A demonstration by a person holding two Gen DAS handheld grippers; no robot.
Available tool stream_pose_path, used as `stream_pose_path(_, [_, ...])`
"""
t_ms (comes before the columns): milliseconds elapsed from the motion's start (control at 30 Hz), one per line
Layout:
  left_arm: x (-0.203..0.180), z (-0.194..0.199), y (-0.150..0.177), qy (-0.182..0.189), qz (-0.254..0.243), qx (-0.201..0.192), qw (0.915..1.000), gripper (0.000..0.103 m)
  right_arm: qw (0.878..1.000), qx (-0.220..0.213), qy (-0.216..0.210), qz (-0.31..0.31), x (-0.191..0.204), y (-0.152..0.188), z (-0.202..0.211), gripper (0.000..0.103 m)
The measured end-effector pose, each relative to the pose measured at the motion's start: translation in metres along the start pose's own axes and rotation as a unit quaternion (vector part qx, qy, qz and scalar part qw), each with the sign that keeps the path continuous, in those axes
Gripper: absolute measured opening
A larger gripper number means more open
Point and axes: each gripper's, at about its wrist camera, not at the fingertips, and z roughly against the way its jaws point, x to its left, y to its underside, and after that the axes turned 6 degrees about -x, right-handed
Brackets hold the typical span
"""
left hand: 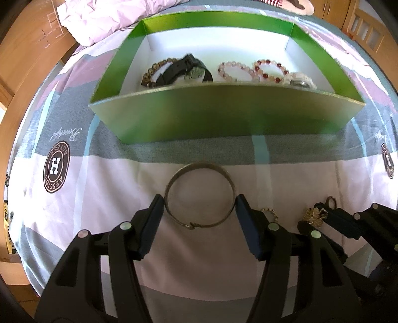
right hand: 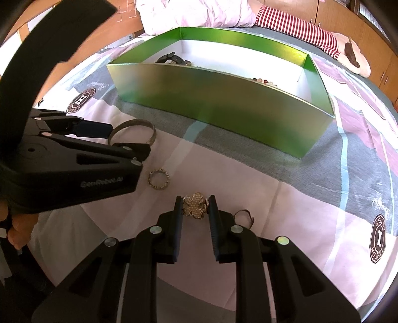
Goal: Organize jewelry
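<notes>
A green box (left hand: 223,114) with a white floor stands on the bed and holds bead bracelets (left hand: 251,70) and watches (left hand: 189,70). A bronze bangle (left hand: 199,166) lies on the sheet in front of it. My left gripper (left hand: 199,202) has its pads against both sides of the bangle. My right gripper (right hand: 194,205) is closed on a gold flower brooch (right hand: 195,205), also seen in the left wrist view (left hand: 314,216). A small beaded ring (right hand: 159,179) and a thin ring (right hand: 245,216) lie nearby on the sheet.
The bed sheet (left hand: 99,198) has grey, pink and white blocks with round logos (left hand: 56,166). A pink quilt (left hand: 104,17) and a striped plush toy (right hand: 311,32) lie behind the box. Wooden furniture (left hand: 27,49) borders the bed.
</notes>
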Motion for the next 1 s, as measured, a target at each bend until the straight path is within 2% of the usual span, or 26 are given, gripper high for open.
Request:
stream_pose_path(300, [0.012, 0.019, -0.005, 0.013, 0.02, -0.023, 0.9995, 0.06, 1.0, -0.014, 0.002, -0.01, -0.006, -0.004, 0.008, 0.02])
stream_pose_path(500, [0.006, 0.02, -0.004, 0.001, 0.003, -0.026, 0.9997, 0.06, 0.999, -0.012, 0.003, -0.032, -0.017, -0.006, 0.009, 0.02])
stream_pose_path(600, [0.005, 0.024, -0.003, 0.009, 0.005, -0.032, 0.9994, 0.06, 0.999, -0.018, 0.006, -0.037, -0.02, -0.009, 0.012, 0.02])
stream_pose_path(767, [0.0, 0.044, -0.003, 0.012, -0.007, -0.069, 0.9975, 0.06, 0.998, -0.043, 0.005, -0.045, -0.024, -0.014, 0.027, 0.02])
stream_pose_path(1000, [-0.007, 0.057, -0.003, 0.018, -0.023, -0.088, 0.9957, 0.06, 0.998, -0.036, 0.007, -0.043, -0.027, -0.013, 0.027, 0.02])
